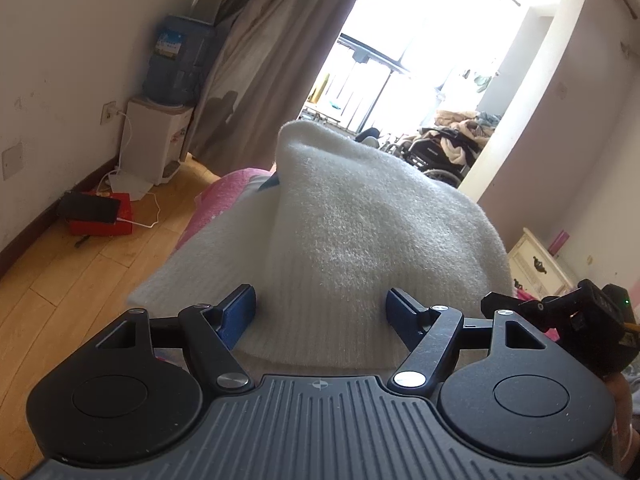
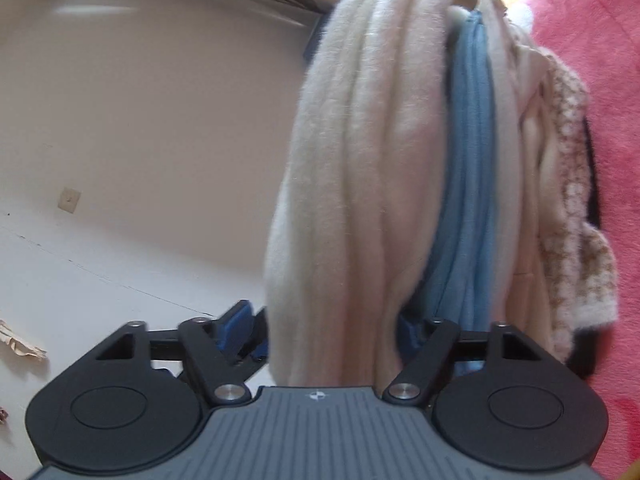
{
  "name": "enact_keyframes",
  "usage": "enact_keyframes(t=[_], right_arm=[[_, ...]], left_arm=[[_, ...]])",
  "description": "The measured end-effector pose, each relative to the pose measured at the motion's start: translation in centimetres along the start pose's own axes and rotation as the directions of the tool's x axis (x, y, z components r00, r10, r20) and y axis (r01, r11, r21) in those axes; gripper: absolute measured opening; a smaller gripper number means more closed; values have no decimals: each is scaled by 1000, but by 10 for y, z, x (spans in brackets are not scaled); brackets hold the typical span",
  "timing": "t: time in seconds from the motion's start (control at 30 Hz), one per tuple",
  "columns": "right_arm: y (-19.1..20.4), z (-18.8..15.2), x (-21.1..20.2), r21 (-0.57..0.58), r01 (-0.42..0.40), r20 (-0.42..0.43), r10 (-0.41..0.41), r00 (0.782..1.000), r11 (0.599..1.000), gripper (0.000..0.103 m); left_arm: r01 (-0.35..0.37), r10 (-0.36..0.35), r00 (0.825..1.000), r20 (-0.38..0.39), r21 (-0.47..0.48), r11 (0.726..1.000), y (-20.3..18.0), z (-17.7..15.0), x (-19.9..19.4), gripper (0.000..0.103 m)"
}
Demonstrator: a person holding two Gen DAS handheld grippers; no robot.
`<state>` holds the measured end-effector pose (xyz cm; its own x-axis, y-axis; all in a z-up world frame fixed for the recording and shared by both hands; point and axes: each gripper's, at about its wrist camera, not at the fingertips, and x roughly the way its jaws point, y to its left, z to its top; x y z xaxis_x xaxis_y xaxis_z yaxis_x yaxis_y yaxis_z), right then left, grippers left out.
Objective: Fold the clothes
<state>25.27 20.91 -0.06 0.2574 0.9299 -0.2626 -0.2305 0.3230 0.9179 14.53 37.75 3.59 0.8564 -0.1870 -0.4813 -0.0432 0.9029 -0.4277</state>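
A white fluffy knit garment point(image 1: 352, 240) lies folded and humped in front of my left gripper point(image 1: 322, 314). The blue fingers point(image 1: 240, 312) stand wide apart on either side of its ribbed hem, so the left gripper is open. In the right wrist view the same white garment point(image 2: 360, 168) sits on a stack with a blue cloth point(image 2: 464, 208) and a cream patterned one point(image 2: 568, 216). My right gripper point(image 2: 328, 336) has its fingers point(image 2: 236, 324) spread around the white garment's edge, open. Part of the other gripper point(image 1: 576, 312) shows at the right of the left wrist view.
A pink blanket point(image 2: 600, 60) covers the bed under the clothes. A water dispenser point(image 1: 160, 136) stands by the left wall, with a red box point(image 1: 104, 220) and cables on the wooden floor. A wheelchair point(image 1: 436, 152) piled with laundry sits in the doorway. A cream nightstand point(image 1: 536, 260) is at right.
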Motion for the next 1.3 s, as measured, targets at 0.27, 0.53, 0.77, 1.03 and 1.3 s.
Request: enact_keyframes(t=[0.27,0.53,0.77,1.03,1.3], right_arm=[[-3,-1,12,62,34,19,-35,999,998,65],[33,15,-6,-3,-19,33,19,999,1000,38],[37,31,-15,161,-171,106,155,982,972,37],[40,36,-11,273,-254,159,217,963,928,37],[48,40,-3,296,-263,173,219,960,918,37]], left_arm=[[11,-11,1000,1,-16,1000,2,-1,0,73],[39,-35,998,46,-77,996,8,10,-17,72],[50,-41,991,128,-62,997,9,29,-63,73],[-146,112,979,169,205,968,-14,-5,-79,77],[-296,227,955,189,628,720,-83,-41,-35,64]])
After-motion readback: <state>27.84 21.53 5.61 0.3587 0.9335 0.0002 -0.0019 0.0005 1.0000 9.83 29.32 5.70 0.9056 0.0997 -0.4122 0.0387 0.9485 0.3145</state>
